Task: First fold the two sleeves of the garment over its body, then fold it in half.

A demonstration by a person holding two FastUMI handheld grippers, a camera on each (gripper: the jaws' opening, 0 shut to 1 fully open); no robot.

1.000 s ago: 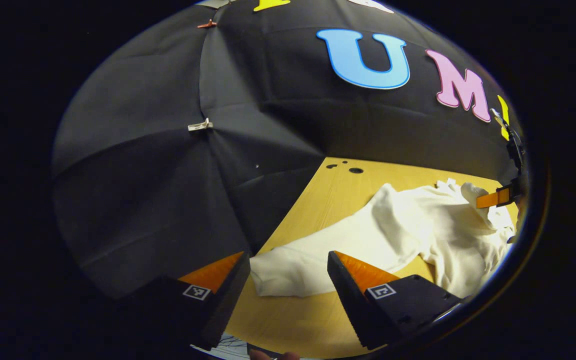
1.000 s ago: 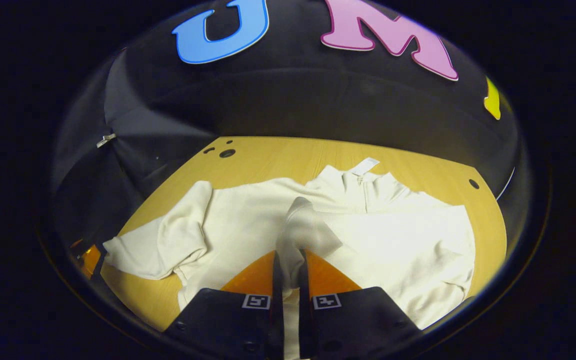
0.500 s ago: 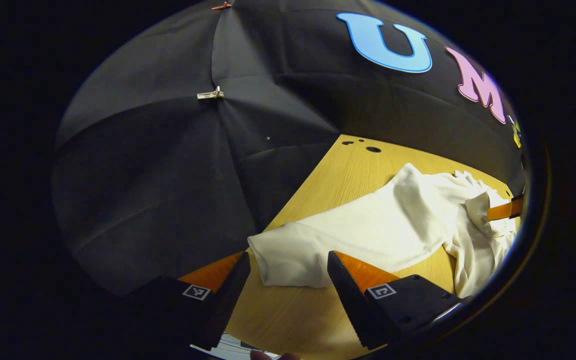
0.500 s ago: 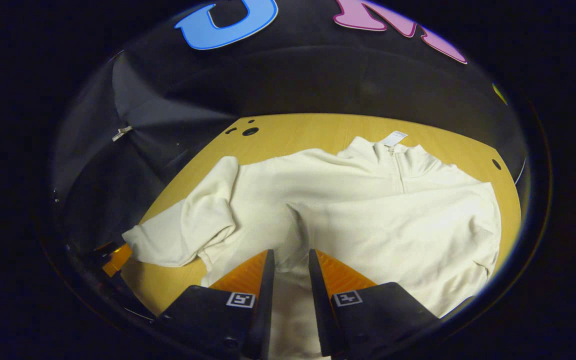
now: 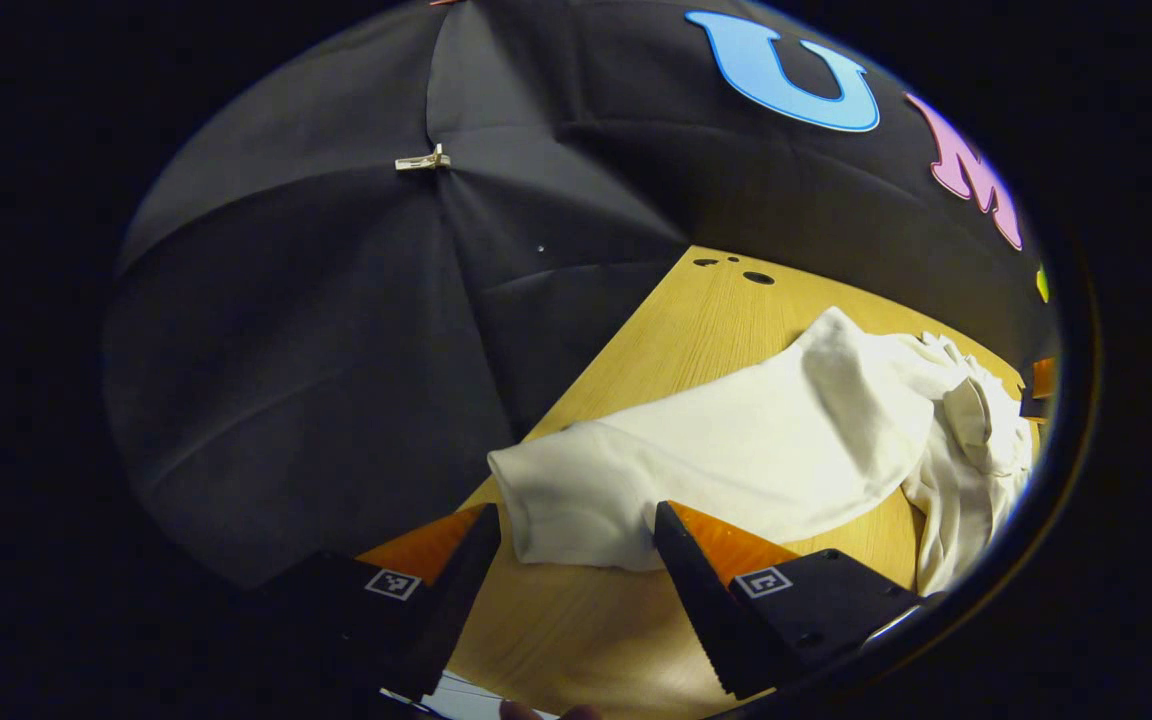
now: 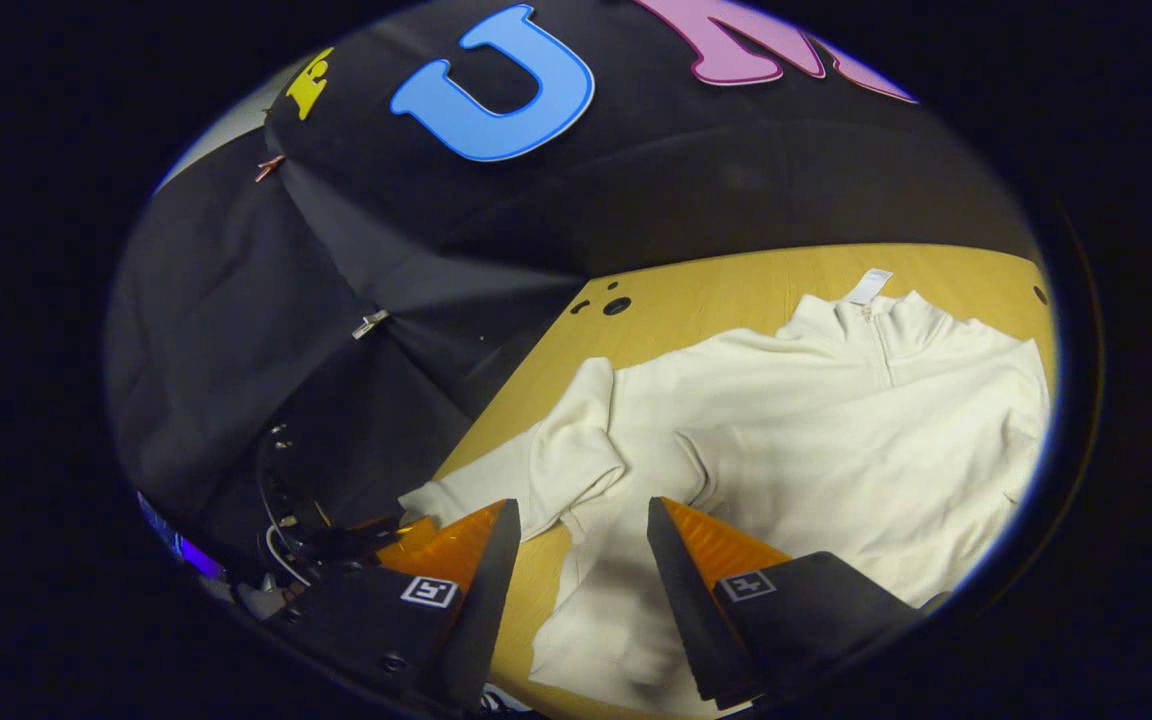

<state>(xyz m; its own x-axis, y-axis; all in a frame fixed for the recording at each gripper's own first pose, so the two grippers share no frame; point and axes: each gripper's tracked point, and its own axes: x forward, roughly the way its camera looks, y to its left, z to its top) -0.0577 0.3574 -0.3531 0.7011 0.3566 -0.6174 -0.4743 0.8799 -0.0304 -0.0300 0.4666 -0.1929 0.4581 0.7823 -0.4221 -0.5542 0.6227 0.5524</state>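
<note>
Left gripper view: left gripper, fingers spread and empty, faces the sleeve cuff; sleeve runs away rightward toward the garment.

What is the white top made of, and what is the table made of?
The top looks like soft, thick knit cloth, maybe fleece or cotton: matte, with rounded folds and a ribbed-looking cuff. The table looks like wood or wood-look board: yellow-tan, fine straight grain lines, smooth with a slight sheen.
</note>
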